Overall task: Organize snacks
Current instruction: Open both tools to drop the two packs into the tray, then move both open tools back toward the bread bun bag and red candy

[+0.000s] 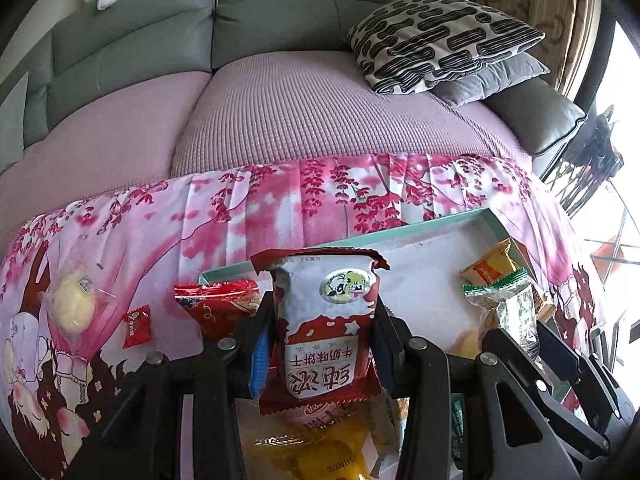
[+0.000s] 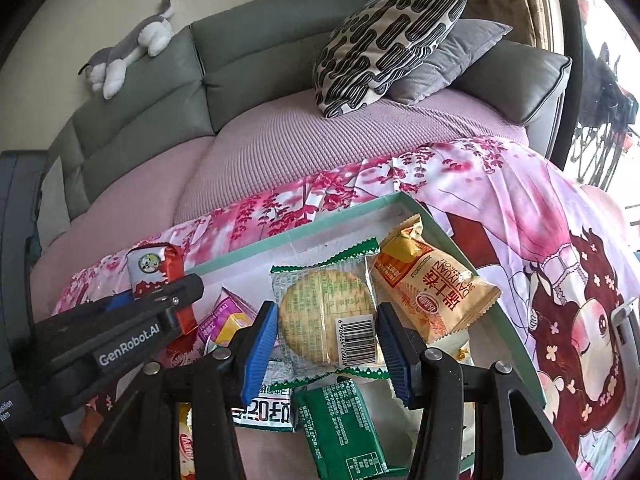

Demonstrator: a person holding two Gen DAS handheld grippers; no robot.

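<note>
**Two wrist cameras, angled down at one box**

Each fisheye view looks forward and downward along its own jaws, close above the shallow teal-rimmed white box [image 1: 424, 227] [image 2: 304, 230]. Both share the pink blossom-print cloth [image 1: 240, 208] [image 2: 500, 184], grey-green sofa [image 1: 280, 12] [image 2: 260, 52] and black-and-white patterned cushion [image 1: 440, 36] [image 2: 384, 44].

Snacks in and beside a tray [image 2: 362, 209] before a sofa [image 2: 304, 136]
The tray sits on a cloth [image 1: 280, 200] over the table; inside it a round cracker pack [image 2: 324, 312] lies left of a biscuit bag [image 2: 434, 292]; left of the tray lie a small candy [image 1: 137, 326] and a bun [image 1: 74, 306]; two cushions [image 1: 440, 40] rest on the sofa behind
</note>
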